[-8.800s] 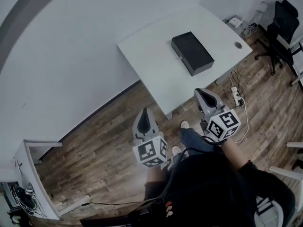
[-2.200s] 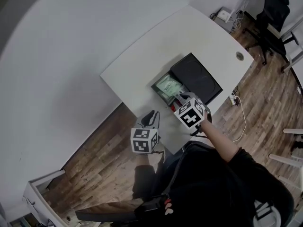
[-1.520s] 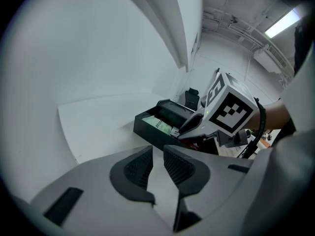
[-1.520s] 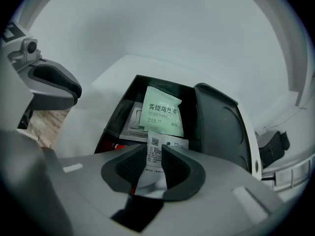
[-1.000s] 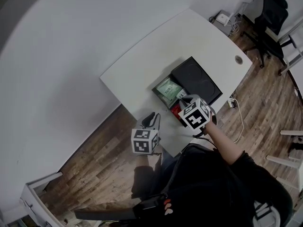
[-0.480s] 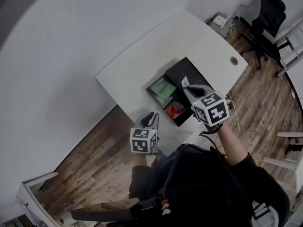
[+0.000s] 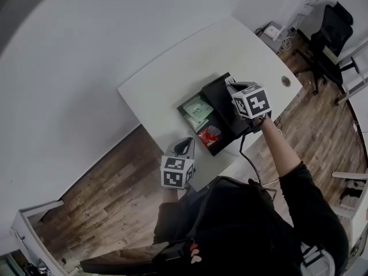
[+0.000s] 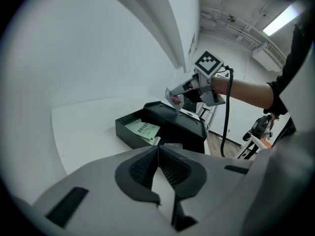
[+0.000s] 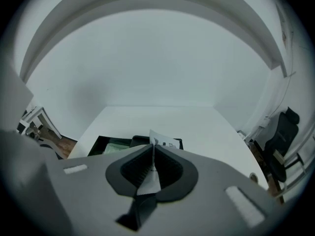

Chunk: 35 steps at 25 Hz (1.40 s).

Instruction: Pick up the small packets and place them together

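A black box [image 7: 230, 105] stands on the white table [image 7: 172, 79] with its tray pulled out. In the tray lie a green packet [image 7: 196, 110] and a red packet [image 7: 208, 137]. My right gripper [image 7: 232, 87] hangs above the box lid, shut on a small white printed packet [image 9: 165, 140] with a serrated edge. From the left gripper view that packet [image 8: 174, 98] shows pink print, held over the box [image 8: 167, 124]. My left gripper [image 8: 157, 147] is at the table's near edge. Its jaws have just been closing and now meet at the tips with nothing between them.
The table has a round cable hole [image 7: 286, 81] near its right end. A black office chair [image 7: 336, 27] and a white device with cables [image 7: 272, 32] are on the wooden floor beyond it. A white wall runs behind the table.
My right gripper has risen out of the open tray with the white packet and swung right, over the box lid. The left gripper has stayed by the table's near edge.
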### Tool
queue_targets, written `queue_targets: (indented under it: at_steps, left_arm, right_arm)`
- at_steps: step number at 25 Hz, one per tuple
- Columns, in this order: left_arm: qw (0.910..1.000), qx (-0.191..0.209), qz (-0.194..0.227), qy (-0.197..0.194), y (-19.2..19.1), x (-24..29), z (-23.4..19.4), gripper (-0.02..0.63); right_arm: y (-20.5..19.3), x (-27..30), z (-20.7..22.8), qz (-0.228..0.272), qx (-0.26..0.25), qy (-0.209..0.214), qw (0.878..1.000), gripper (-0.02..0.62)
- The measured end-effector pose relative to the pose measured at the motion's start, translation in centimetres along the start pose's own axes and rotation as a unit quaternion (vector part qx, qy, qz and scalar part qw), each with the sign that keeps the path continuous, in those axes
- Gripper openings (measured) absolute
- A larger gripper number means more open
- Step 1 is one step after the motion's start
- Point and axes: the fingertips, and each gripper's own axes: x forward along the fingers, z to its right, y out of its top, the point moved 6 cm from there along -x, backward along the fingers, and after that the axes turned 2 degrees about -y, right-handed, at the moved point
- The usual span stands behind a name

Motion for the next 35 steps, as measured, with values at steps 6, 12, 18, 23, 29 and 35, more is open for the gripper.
queue_targets:
  at_steps: [6, 12, 18, 23, 29, 35]
  left_arm:
    - [0.9999, 0.002, -0.009, -0.005, -0.3, 0.6, 0.7, 0.002]
    - [0.9997, 0.002, -0.014, -0.021, -0.3, 1.1, 1.3, 0.002]
    - [0.9993, 0.006, -0.018, -0.033, 0.0, 1.4, 1.8, 0.002]
    - [0.9991, 0.003, -0.023, -0.037, -0.2, 1.6, 1.6, 0.002]
    - [0.999, 0.005, -0.021, -0.04, -0.2, 1.8, 1.7, 0.002]
    - [0.9989, 0.005, -0.02, -0.043, -0.2, 1.4, 2.0, 0.002]
  right_arm:
    - [0.3, 3.6, 0.2, -0.048, -0.044, -0.019, 0.998, 0.017]
    - [-0.2, 5.2, 0.0, -0.072, -0.055, -0.01, 0.996, 0.018]
    - [-0.7, 6.0, -0.6, -0.079, -0.05, 0.038, 0.995, 0.059]
    - [-0.9, 5.6, -0.5, -0.085, -0.075, 0.066, 0.991, 0.127]
    - [-0.3, 2.1, -4.1, -0.044, -0.189, 0.149, 0.97, 0.127]
    - [-2.1, 1.6, -10.4, -0.044, -0.314, 0.213, 0.924, 0.126]
